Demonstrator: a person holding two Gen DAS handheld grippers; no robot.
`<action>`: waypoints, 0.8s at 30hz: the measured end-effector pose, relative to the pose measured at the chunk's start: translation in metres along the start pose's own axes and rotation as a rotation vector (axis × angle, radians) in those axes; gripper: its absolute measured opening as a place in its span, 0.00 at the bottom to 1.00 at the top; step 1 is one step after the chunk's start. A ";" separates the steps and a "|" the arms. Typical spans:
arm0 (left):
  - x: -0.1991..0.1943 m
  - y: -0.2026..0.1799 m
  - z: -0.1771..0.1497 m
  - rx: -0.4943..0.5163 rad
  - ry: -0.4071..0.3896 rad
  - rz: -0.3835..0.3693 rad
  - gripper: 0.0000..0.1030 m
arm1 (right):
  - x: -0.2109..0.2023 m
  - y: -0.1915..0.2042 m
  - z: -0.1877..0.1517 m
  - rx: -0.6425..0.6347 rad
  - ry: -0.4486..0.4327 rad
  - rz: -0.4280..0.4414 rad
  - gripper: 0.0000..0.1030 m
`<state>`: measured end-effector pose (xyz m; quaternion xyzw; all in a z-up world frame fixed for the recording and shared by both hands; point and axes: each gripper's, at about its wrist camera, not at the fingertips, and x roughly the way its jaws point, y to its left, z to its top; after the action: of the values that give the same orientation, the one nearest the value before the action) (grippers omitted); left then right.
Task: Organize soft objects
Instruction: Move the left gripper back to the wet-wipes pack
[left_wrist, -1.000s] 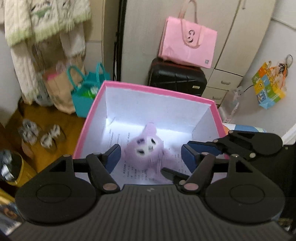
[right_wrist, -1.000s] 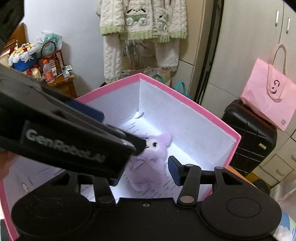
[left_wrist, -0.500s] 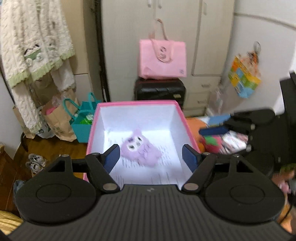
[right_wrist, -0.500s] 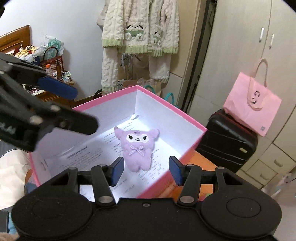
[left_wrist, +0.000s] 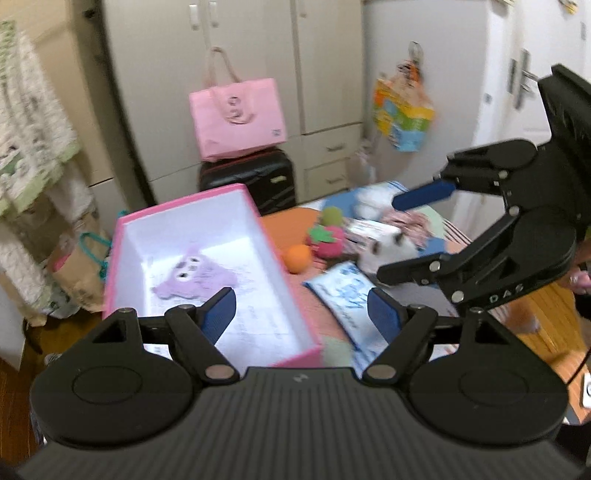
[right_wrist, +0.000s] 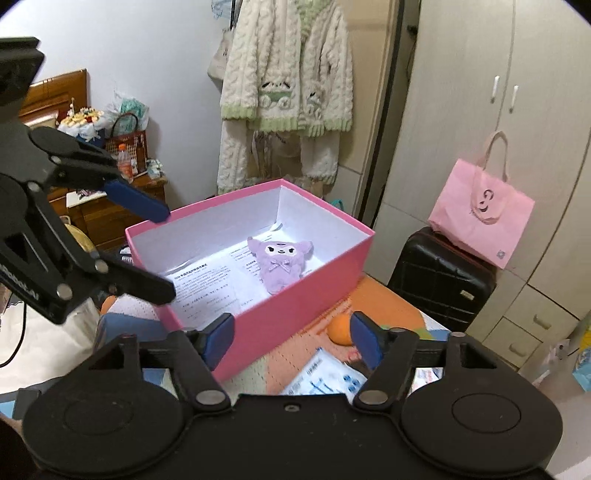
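The purple plush toy (right_wrist: 282, 262) is seen lying face up on the printed paper sheets (right_wrist: 207, 286) that line the floor of the pink box (right_wrist: 295, 299), toward the box's far end and apart from its white inner walls. In the left wrist view the same toy (left_wrist: 192, 275) is blurred but is found in the same place, inside the box (left_wrist: 295, 321).

Neither claw is in contact with the toy. The left claw (left_wrist: 301, 314) is held over the near corner of the box with its jaws opening; nothing is gripped between them, and only the box edge and the bedspread are seen through the gap. The right claw (right_wrist: 291, 334) is held above the box's near side wall, its jaws likewise opening and nothing caught between its blue pads.

Beside the box, on the orange patterned bedspread (right_wrist: 384, 299), an orange ball (right_wrist: 341, 328) is seen just next to the box wall. Farther off, a red strawberry-shaped plush (left_wrist: 327, 240), a white plush (left_wrist: 388, 251) and a light-blue printed packet (left_wrist: 345, 291) are scattered.

Behind the bed, a black suitcase (right_wrist: 439, 277) is topped by a pink tote bag (right_wrist: 480, 218), and cream knitted garments (right_wrist: 284, 92) are hung by the wardrobe (right_wrist: 461, 92).
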<state>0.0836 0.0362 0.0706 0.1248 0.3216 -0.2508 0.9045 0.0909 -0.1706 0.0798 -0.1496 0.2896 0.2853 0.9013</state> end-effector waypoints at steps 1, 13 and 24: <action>0.002 -0.007 -0.001 0.010 0.005 -0.016 0.75 | -0.003 0.000 -0.005 0.002 -0.005 -0.002 0.74; 0.039 -0.058 -0.016 0.058 0.006 -0.098 0.75 | 0.001 0.007 -0.082 0.005 0.027 0.037 0.80; 0.095 -0.085 -0.031 0.080 0.026 0.017 0.72 | 0.035 0.012 -0.129 0.083 0.005 -0.001 0.81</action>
<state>0.0854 -0.0590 -0.0197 0.1669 0.3218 -0.2542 0.8966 0.0508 -0.2020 -0.0448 -0.1129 0.3031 0.2724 0.9062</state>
